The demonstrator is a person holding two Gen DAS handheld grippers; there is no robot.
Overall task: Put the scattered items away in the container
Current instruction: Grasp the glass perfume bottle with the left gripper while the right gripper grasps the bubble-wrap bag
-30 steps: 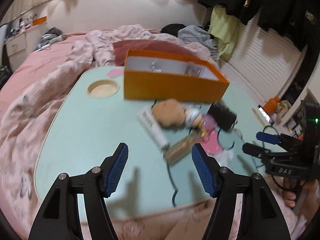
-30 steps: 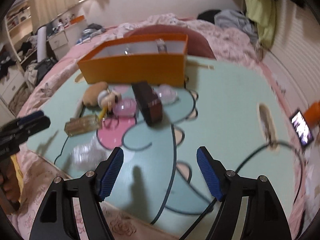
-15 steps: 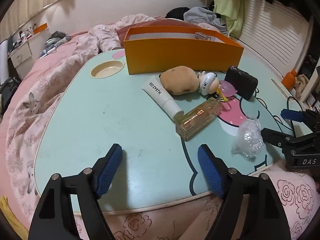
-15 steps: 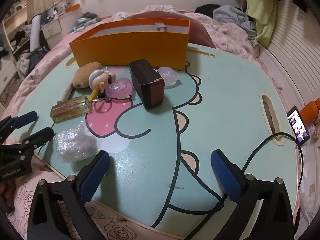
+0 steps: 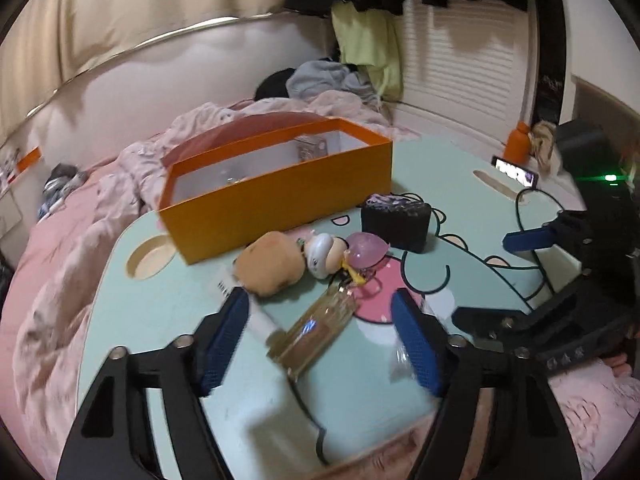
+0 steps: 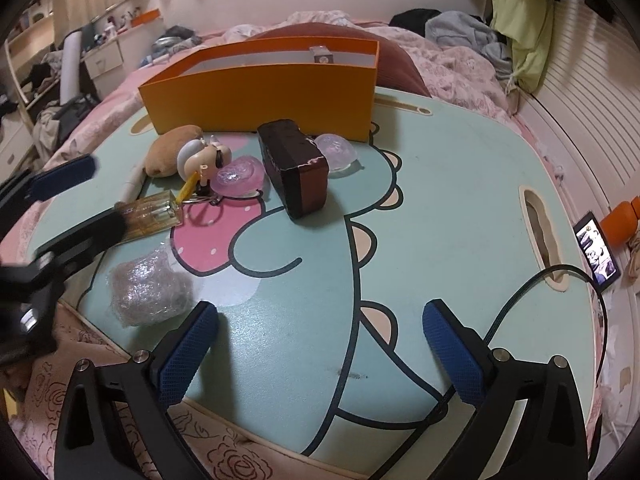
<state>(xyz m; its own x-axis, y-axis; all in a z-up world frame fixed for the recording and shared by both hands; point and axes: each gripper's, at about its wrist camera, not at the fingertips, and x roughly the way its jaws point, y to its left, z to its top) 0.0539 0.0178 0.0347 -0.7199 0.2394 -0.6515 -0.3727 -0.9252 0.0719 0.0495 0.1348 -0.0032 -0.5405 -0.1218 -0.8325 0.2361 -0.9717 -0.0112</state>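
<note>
perfume bottle [image 5: 316,330] sits between closing left gripper [image 5: 320,338] pads, untouched; centre on it, right gripper [image 6: 320,354] wide open, empty.

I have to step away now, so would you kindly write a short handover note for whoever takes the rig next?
Left gripper: closing around the clear perfume bottle, pads not yet on it.
Right gripper: wide open, empty, over bare table.
Orange box: at the far edge, one small item inside.
Left to box: bottle, white tube, plush, figurine keychain, pink case, dark box, plastic wrap.
</note>
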